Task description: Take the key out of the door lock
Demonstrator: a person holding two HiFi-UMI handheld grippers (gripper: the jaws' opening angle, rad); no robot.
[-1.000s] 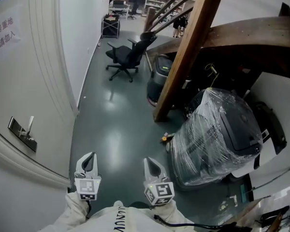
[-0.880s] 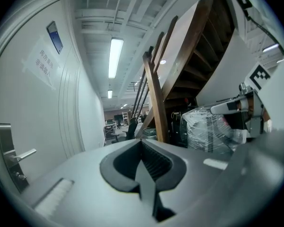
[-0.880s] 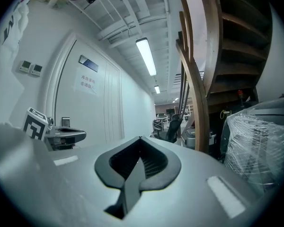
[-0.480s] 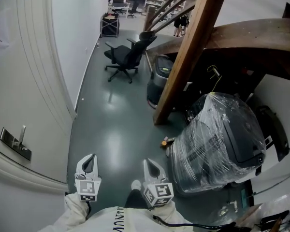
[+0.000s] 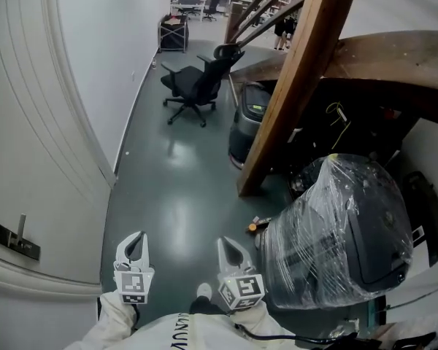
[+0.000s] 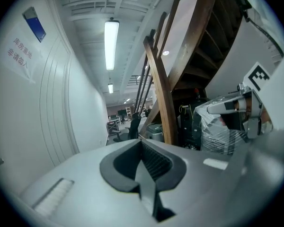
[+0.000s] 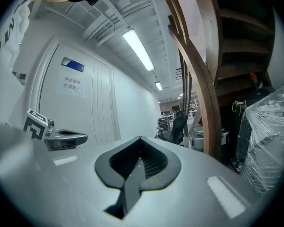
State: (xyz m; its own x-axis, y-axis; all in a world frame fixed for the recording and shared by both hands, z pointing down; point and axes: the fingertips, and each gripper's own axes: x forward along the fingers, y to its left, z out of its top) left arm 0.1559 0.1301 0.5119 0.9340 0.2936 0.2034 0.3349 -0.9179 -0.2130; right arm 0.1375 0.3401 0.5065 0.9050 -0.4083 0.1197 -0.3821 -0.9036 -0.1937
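grey left gripper (image 5: 134, 240), right gripper (image 5: 228, 245) closed, empty

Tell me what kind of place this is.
Likely a corridor in an office or workshop building, partly used for storage. A white door lines a green floor, an office chair sits in the passage, and a plastic-wrapped machine is parked under a wooden staircase.

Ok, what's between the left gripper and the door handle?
Head view: only bare white door and its trim lie between the left gripper and the door handle; nothing is in the way.
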